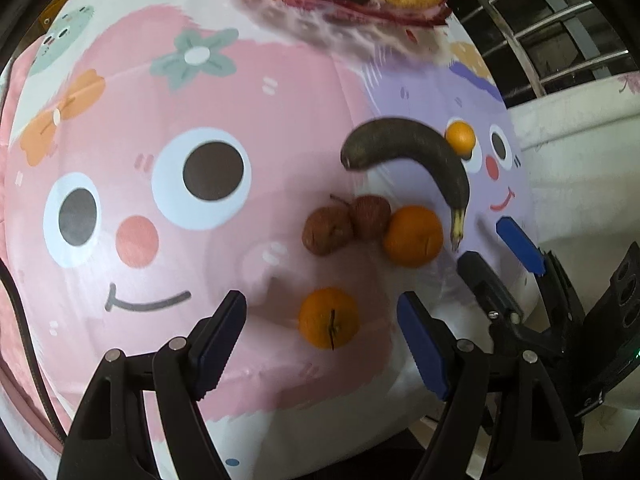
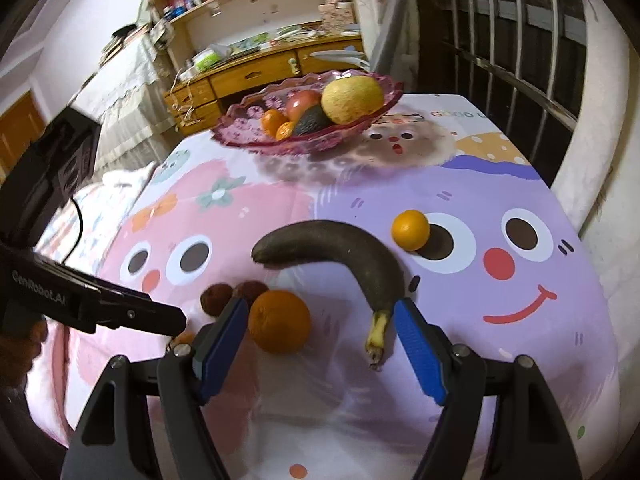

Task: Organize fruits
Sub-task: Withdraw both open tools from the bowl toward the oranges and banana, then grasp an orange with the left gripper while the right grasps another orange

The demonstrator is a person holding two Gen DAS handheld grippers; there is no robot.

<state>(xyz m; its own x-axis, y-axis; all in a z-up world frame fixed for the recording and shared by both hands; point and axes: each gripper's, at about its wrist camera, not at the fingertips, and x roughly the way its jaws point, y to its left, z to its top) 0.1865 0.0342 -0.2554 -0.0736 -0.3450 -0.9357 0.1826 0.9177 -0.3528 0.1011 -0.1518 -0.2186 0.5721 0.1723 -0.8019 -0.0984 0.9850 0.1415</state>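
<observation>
While both tongs hang over the cartoon-printed tablecloth (image 2: 500, 208), the scene reads so:

Left tongs: the black left gripper with blue pads (image 1: 322, 336) stands wide open, holding nothing; a small round orange with a dark stem (image 1: 329, 318) lies on the cloth between its fingers, touching neither pad.

Right tongs: the black right gripper with blue pads (image 2: 320, 344) is likewise spread apart and empty; a larger round orange (image 2: 279, 322) sits just beside its left pad, and the yellow stem of the blackened curved banana (image 2: 340, 256) ends near its right pad.

Loose fruit: two wrinkled reddish-brown round fruits (image 1: 346, 222) touch each other and the larger orange; a small orange (image 2: 410, 229) lies apart, beyond the banana's bend.

Bowl: the pink scalloped glass fruit bowl (image 2: 256, 108) stands at the far end of the table, holding a yellow-green mango (image 2: 352, 98), a dark avocado (image 2: 311, 120), a red apple and small oranges.

Edges: the table's right edge runs close to a white ledge under metal window bars (image 2: 520, 40); bare cloth lies between the loose fruit and the bowl.

Writing: "GenRobot.AI" on the left tool's body (image 2: 38, 294); "GOOD" printed on the cloth by the bowl, the rest unreadable.
</observation>
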